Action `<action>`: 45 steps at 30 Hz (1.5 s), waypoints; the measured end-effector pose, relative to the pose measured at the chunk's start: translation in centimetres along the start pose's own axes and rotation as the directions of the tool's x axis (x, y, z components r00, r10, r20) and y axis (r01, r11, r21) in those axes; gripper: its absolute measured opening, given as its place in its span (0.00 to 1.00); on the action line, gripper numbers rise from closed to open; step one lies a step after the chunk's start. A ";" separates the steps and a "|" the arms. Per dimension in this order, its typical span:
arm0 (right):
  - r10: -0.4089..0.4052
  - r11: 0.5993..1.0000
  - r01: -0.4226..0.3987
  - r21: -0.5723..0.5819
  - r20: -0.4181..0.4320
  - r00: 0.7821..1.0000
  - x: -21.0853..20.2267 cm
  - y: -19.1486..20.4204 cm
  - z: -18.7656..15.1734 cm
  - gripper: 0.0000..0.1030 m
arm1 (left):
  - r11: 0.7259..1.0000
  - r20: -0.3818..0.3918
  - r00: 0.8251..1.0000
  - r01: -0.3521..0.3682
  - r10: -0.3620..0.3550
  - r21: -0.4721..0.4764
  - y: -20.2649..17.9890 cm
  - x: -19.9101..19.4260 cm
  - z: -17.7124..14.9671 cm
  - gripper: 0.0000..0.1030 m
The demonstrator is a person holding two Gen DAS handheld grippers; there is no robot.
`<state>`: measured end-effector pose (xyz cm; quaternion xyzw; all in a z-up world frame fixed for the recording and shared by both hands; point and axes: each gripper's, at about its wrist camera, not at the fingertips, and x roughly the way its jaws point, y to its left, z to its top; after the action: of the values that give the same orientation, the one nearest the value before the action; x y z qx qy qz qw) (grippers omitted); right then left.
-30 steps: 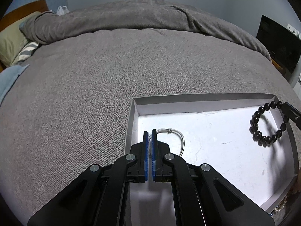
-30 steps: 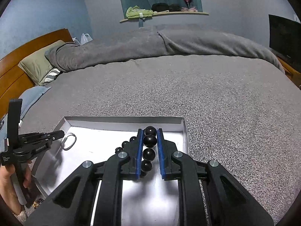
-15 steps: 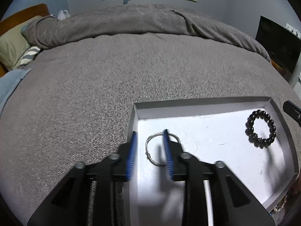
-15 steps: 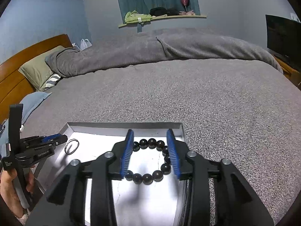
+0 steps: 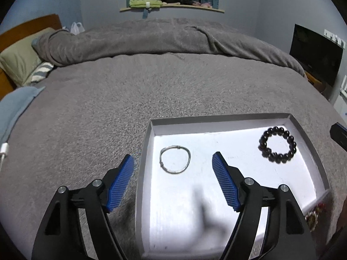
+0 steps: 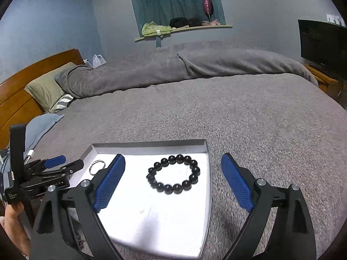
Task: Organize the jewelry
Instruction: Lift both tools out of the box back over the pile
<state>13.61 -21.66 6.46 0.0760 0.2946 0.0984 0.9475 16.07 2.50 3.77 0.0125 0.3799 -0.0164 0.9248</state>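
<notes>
You have two pieces already lying flat in the shallow grey cardboard tray with the white floor, which rests on the grey textured bed cover. The thin silver wire bangle is near the tray's left wall, and the black round-bead bracelet lies toward its right wall, well apart from the bangle. I judge these two as finished. At the tray's near right corner a small heap of gold and red jewelry shows outside the wall, so some pieces seem left to sort.

Your left hand-held gripper points down over the bangle; its jaws are opening, and the bangle lies loose on the tray floor between them, not pinched. Your right hand-held gripper points down over the bead bracelet with its jaws opening too, spread wide on both sides of the beads without touching them.
</notes>
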 end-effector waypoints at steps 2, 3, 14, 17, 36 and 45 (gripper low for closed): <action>0.006 1.000 -0.006 0.000 0.004 1.000 -0.9 -0.1 -0.6 0.94 | 1.000 0.014 1.000 -0.015 0.015 0.004 -0.1 -0.9 -0.4 0.74; 0.006 1.000 -0.006 0.003 0.001 1.000 -1.4 -0.3 -1.0 0.94 | 1.000 0.017 1.000 -0.018 0.018 0.003 -0.2 -1.2 -0.5 0.76; -0.001 0.999 0.001 0.044 0.004 1.000 -4.9 -1.8 -5.1 0.95 | 0.999 0.032 0.999 -0.033 0.034 -0.035 0.4 -4.4 -5.4 0.82; -0.007 0.998 0.006 0.057 0.011 1.000 -5.4 -2.2 -6.0 0.95 | 0.999 0.051 0.998 -0.021 0.023 -0.050 0.6 -5.5 -6.3 0.83; -0.006 0.999 0.010 0.049 -0.064 0.998 -6.8 -3.3 -9.7 0.95 | 1.000 0.028 0.999 -0.027 0.028 -0.015 1.4 -7.5 -10.6 0.89; -0.010 0.998 0.013 0.059 -0.045 0.999 -7.8 -4.1 -9.7 0.95 | 0.999 -0.003 1.000 -0.017 0.017 -0.041 2.1 -7.3 -11.7 0.89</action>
<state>2.33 -26.58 2.03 0.1000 0.3188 0.0858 0.9386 2.76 5.19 0.60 -0.0033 0.3813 -0.0006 0.9244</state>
